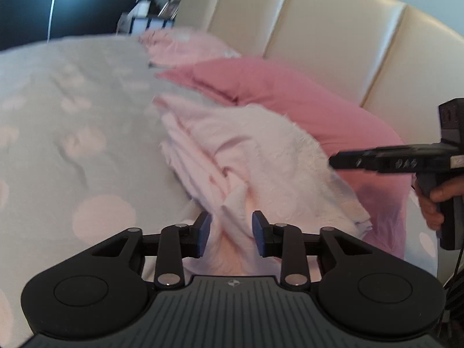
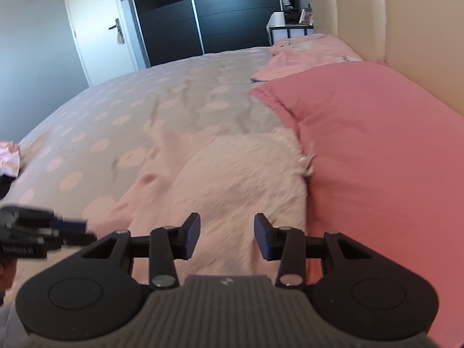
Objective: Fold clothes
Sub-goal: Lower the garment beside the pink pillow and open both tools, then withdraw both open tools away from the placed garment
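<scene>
Mid-fold, I reckon. Fleece [image 1: 261, 156] lies bunched on the bed [image 1: 72, 116], one edge against the pink pillow [image 2: 377, 159]. Left tongs [image 1: 230, 233] and right tongs [image 2: 227, 236] both parted over it, gripping nothing. Next: each pinches an edge, then spreads or doubles it. Plenty of free bed on the side away from the pillow; pillow and headboard [image 1: 333, 29] hem in the other.

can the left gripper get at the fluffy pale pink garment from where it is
Probably yes. The left gripper has its jaws open with the pale pink garment lying right ahead of and under them on the bed, nothing between. The right gripper sits off to the side, not blocking.
</scene>
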`<state>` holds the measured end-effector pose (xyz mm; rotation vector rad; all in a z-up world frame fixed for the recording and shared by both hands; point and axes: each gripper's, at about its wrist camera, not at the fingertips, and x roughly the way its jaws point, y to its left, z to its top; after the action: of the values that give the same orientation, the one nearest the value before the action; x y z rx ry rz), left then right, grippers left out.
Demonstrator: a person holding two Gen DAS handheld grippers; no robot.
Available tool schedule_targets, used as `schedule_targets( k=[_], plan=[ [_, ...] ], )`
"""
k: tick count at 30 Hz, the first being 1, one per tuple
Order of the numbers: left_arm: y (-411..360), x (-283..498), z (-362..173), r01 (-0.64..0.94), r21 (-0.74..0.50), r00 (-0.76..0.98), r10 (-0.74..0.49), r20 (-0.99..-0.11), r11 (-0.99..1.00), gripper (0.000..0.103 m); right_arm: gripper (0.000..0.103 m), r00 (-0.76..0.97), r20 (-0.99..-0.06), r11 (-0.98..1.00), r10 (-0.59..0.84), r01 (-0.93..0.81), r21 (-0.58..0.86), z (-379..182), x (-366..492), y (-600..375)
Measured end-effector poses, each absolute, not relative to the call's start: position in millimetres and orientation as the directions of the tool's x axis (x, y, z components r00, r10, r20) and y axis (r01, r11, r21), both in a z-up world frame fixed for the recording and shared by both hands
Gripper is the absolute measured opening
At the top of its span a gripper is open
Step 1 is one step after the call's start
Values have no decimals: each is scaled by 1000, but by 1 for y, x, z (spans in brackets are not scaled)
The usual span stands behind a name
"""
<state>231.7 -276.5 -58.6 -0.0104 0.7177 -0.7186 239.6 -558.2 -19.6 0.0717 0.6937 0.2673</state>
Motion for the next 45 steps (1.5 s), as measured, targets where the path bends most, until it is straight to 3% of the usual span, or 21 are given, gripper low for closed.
schedule_targets(
  k=[5, 13, 19, 23, 30, 38, 45],
  plan=[
    [-297, 218, -48, 676, -198, 506, -642, -576, 710, 41, 45, 719, -653, 966, 238, -243, 85, -33, 220, -543],
    [-321, 218, -108, 656, -156, 441, -543, -715, 739, 33, 50, 668, -709, 972, 225, -203, 116, -84, 212, -548],
    [-316, 217, -97, 680, -150, 436, -560, -704, 718, 33, 50, 679, -695, 970, 237, -201, 135, -81, 207, -553],
    [-311, 225, -65, 693, -154, 480, -610, -630, 704, 33, 49, 745, -624, 971, 237, -208, 121, -49, 205, -558],
    [-326, 292, -40, 643, -153, 559, -596, -576, 751, 33, 39, 804, -580, 991, 133, -127, 51, -20, 263, -563],
    [-340, 362, -78, 580, -179, 551, -545, -632, 795, 33, 39, 800, -585, 991, 133, -97, 93, -50, 326, -556],
    [-333, 367, -107, 575, -196, 532, -546, -647, 794, 33, 39, 783, -609, 992, 128, -94, 89, -86, 334, -548]
  ],
)
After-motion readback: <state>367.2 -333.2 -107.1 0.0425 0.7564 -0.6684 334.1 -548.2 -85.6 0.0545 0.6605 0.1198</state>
